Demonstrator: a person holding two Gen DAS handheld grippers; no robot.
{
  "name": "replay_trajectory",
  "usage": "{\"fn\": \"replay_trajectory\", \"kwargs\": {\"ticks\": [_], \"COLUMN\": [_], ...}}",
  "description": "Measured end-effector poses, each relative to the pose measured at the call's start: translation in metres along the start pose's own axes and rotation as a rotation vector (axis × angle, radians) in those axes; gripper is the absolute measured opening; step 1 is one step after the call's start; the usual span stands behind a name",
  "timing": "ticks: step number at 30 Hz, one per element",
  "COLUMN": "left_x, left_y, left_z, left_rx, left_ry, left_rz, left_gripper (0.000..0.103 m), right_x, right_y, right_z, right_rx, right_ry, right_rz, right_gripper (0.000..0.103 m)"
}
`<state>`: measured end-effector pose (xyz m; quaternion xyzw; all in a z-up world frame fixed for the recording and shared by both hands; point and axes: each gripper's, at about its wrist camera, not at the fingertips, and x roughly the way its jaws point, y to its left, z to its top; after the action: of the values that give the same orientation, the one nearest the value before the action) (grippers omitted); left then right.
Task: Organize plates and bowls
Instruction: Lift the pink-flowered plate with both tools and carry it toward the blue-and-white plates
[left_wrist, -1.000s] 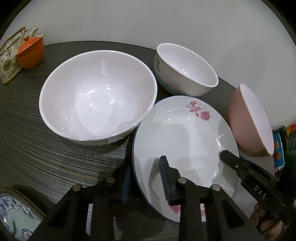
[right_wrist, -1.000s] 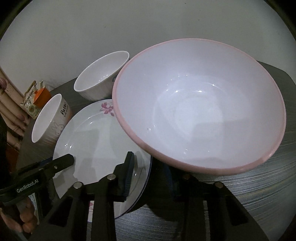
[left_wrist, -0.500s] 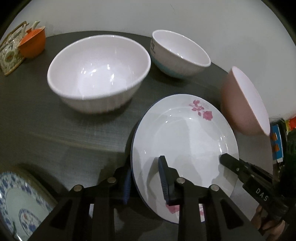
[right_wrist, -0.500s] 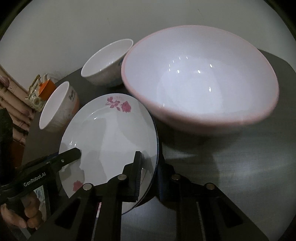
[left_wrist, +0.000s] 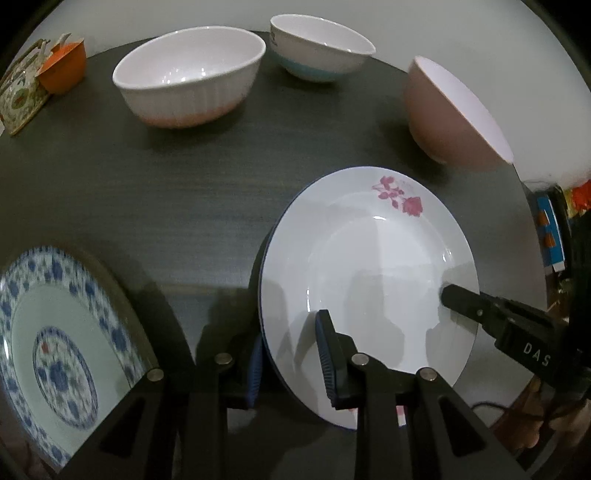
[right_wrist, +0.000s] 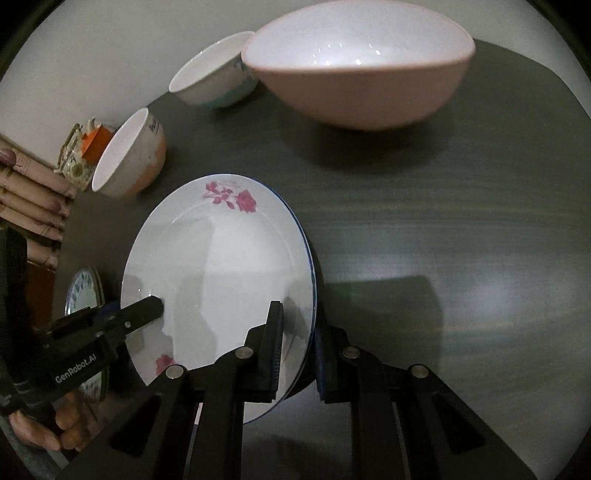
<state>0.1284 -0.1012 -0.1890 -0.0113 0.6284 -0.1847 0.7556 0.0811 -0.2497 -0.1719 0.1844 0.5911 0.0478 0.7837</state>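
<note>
Both tongs clamp the rose plate (left_wrist: 369, 258) by its rim, 1 on each side, and hold it tilted above the table (left_wrist: 166, 206). The left tongs (left_wrist: 291, 362) are narrow, gripping the plate's left edge: 1 blue-padded finger lies on the white face, the other sits under the rim. The right tongs (right_wrist: 297, 350) are nearly closed on the opposite edge, 1 finger on top and 1 below; their jaws have just been closing on that rim. In the left wrist view the right tongs' black tip reaches onto the plate from the right, and in the right wrist view the left tongs' tip does the same from the left, with a hand (right_wrist: 48, 424) behind it.

Beyond the left tongs stand 3 bowls: a ribbed bowl (left_wrist: 188, 77) ahead and left, a teal-banded bowl (left_wrist: 317, 48) straight ahead at the far table edge, and a pink bowl (left_wrist: 450, 110) ahead and right. From the right tongs the pink bowl is straight ahead and well apart from the plate. A blue-patterned plate (left_wrist: 55, 343) lies just left of the left tongs, blurred. An orange cup (left_wrist: 62, 68) sits far left by the wall.
</note>
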Motion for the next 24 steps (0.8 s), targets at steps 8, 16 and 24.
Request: {"fn": "replay_trajectory", "kwargs": {"ticks": [8, 16, 24], "left_x": [0.002, -0.017, -0.021], "left_y": [-0.006, -0.004, -0.006], "left_z": [-0.016, -0.04, -0.035], "left_rx": [0.012, 0.022, 0.017], "left_ry": [0.002, -0.026, -0.04], "left_rz": [0.0, 0.011, 0.014], "left_gripper": [0.026, 0.025, 0.024], "right_x": [-0.005, -0.01, -0.015], "right_y": [0.001, 0.009, 0.014], "right_z": [-0.025, -0.034, -0.034], "right_rx": [0.015, -0.036, -0.052], "right_ry": [0.027, -0.004, -0.019], "right_rz": [0.007, -0.022, -0.031], "right_gripper": [0.015, 0.015, 0.015]}}
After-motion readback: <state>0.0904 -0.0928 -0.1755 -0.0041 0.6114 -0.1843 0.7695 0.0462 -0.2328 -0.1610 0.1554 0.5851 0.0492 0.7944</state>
